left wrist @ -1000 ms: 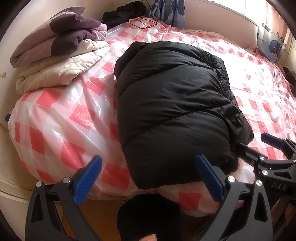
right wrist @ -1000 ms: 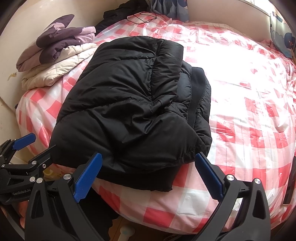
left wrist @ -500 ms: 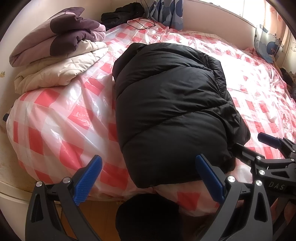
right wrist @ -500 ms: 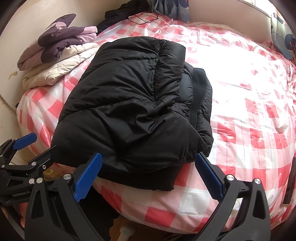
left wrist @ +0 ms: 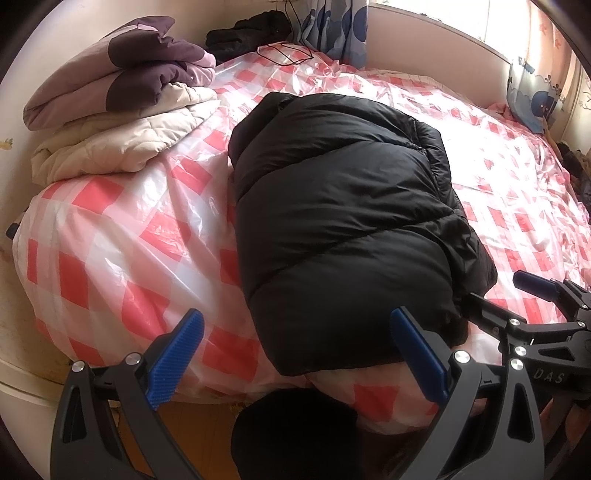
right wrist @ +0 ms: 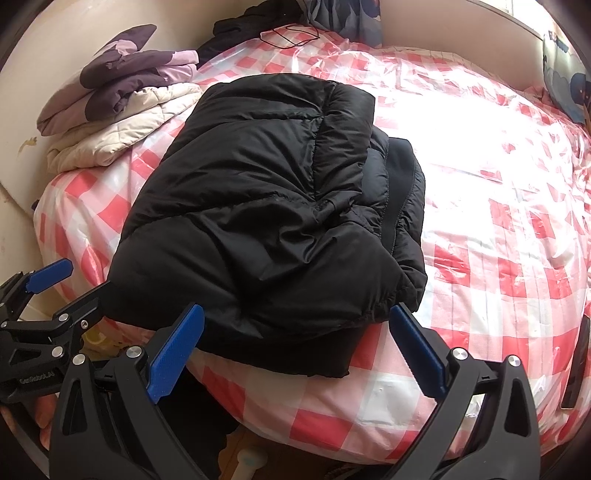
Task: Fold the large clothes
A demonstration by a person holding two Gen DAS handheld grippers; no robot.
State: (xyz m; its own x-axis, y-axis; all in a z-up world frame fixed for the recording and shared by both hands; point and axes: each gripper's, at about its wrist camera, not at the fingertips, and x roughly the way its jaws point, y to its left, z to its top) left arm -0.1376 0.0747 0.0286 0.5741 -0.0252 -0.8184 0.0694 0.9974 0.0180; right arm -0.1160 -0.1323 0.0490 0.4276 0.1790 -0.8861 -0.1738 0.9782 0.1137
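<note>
The jacket (right wrist: 266,206), a black puffy one, lies folded into a thick bundle at the near edge of the bed (left wrist: 122,236), its near hem drooping a little over the side. It rests on a red-and-white checked plastic sheet (right wrist: 498,229) that covers the mattress and looks slippery. At the far left corner sits a pile of folded quilts (left wrist: 110,110), well apart from the jacket, and more dark clothes (left wrist: 247,31) lie at the head of the bed.

The fold looks nearly finished, though in the right wrist view one side of the bundle is untidy: a sleeve or band of lining (right wrist: 400,192) shows beside the top layer, and the corner nearest that gripper is bunched.

The left gripper (left wrist: 306,358) hangs just short of the near hem, jaws spread wide and holding nothing. The right gripper (right wrist: 299,354) sits the same way at the other near corner, also released and empty.

To finish well, it seems best to take both near corners together, pinching through all layers so the padding does not spring apart. Lifting rather than dragging would keep the sheet from sliding. The loose band is best tucked under first, then the top pressed flat.
</note>
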